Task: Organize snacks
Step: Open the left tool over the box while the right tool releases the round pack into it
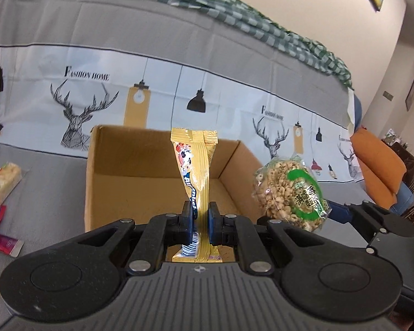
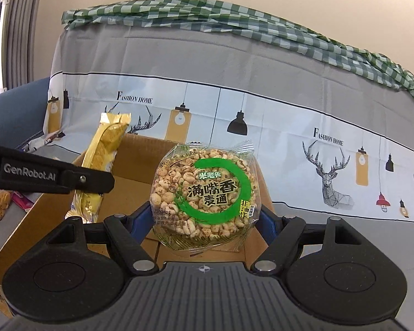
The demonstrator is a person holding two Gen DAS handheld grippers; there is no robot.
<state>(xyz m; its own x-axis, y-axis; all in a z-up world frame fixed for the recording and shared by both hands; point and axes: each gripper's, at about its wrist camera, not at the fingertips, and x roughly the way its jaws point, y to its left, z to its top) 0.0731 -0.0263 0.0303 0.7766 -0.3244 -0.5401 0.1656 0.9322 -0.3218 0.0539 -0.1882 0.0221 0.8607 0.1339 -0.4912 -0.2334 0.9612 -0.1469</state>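
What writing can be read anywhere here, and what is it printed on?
"FASHION HOME": grey cloth behind the box, repeated along it.
"GenRobot.AI": left gripper, on its side.
"满嘴香麦通", "米老头", "非油炸": round puffed-grain pack in the right gripper.
Yellow packet in the left gripper's jaws: blue lettering, creased and cut off, unreadable.
Small print on the round pack: too small.

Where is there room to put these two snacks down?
Inside the cardboard box: its brown floor looks bare. The yellow packet and the puffed-grain cake are both held near it. The grey cover left of the box is crowded with other snacks.
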